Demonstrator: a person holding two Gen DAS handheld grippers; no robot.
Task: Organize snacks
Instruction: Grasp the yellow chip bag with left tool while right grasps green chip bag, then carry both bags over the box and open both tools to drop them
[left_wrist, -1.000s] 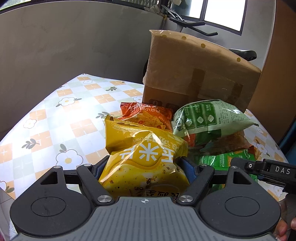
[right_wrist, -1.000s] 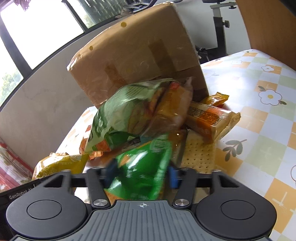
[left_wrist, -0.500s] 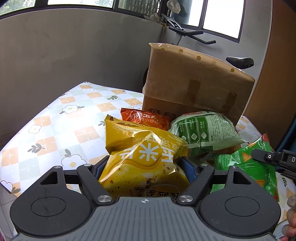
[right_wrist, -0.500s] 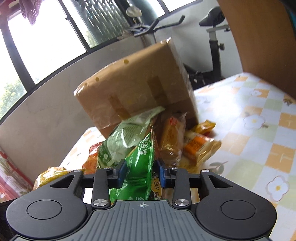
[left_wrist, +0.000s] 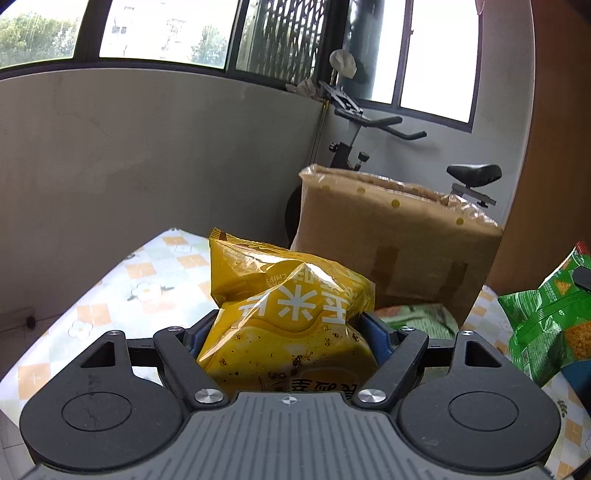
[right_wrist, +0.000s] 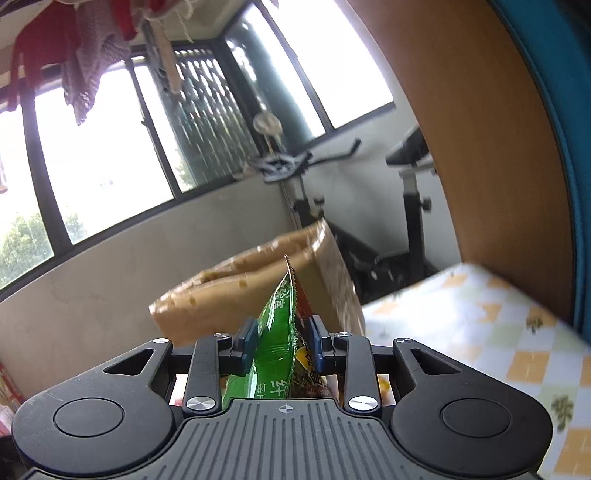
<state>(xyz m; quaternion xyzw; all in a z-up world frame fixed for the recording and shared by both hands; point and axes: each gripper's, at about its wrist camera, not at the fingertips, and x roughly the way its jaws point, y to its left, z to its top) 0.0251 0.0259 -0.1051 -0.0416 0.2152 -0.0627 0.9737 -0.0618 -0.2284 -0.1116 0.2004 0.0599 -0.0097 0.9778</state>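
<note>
My left gripper (left_wrist: 288, 330) is shut on a puffy yellow chip bag (left_wrist: 288, 306), which is lifted above the flowered table (left_wrist: 147, 280). In the right wrist view my right gripper (right_wrist: 282, 341) grips a green snack bag (right_wrist: 277, 332) edge-on. Its jaws are still closing, and the blue pads press both sides of the bag. That green bag (left_wrist: 550, 317) also shows at the right edge of the left wrist view, raised off the table. A tall cardboard box (left_wrist: 399, 243) stands behind both bags, its open top visible in the right wrist view (right_wrist: 236, 299).
A pale green bag (left_wrist: 421, 321) lies on the table at the foot of the box. An exercise bike (right_wrist: 410, 206) stands behind the table by the wall. A wooden panel (right_wrist: 480, 166) rises on the right, and the table edge (right_wrist: 461, 314) runs beneath it.
Both grippers have risen with their bags and now point more level. The snack pile has dropped out of sight. The right jaws have narrowed on the green bag, turning it edge-on.
</note>
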